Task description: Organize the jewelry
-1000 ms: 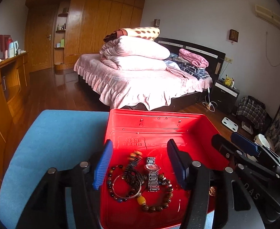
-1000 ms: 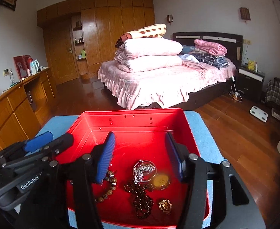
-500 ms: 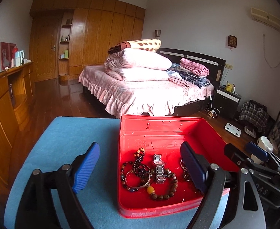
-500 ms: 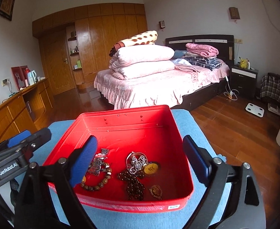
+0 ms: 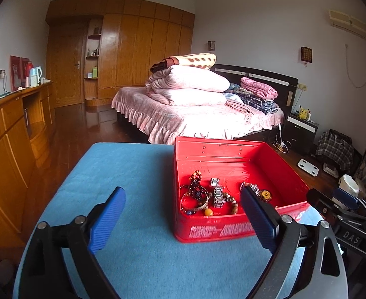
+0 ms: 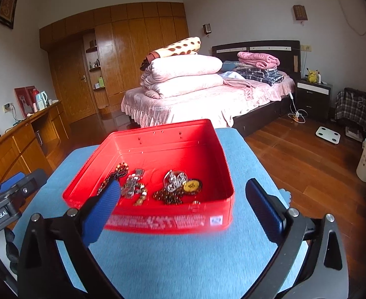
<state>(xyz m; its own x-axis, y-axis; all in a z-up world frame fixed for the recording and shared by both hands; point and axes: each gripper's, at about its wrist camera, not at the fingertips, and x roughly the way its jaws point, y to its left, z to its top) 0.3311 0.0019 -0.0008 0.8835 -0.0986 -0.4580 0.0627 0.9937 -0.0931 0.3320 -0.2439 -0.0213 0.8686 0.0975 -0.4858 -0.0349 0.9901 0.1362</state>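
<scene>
Red tin [image 5: 235, 167] sits on the blue table [image 5: 123, 174], toward its right side in the left view, lid off. All jewelry lies inside the tin, bunched toward the near wall. Left part of the tin: bead bracelets [image 5: 195, 194] with a bangle; just right of them a metal watch [image 5: 217, 195]; right of that a silver chain [image 6: 175, 180] touching a yellow pendant [image 6: 192, 185], with dark beads [image 6: 168, 196] in front of them. A small gold piece [image 6: 195, 202] lies against the tin's near wall.

Left gripper [image 5: 183, 220] hangs above the table just short of the tin, jaws wide apart, nothing between them; its right finger overlaps the tin's near right corner in view. Right gripper [image 6: 183, 211] also sits just short of the tin's near wall, jaws wide apart and empty; its left finger [image 6: 103, 206] overlaps the tin's near left corner. Contact with the tin cannot be told for either.

Bed [image 6: 207, 97] stands well behind the tin.
</scene>
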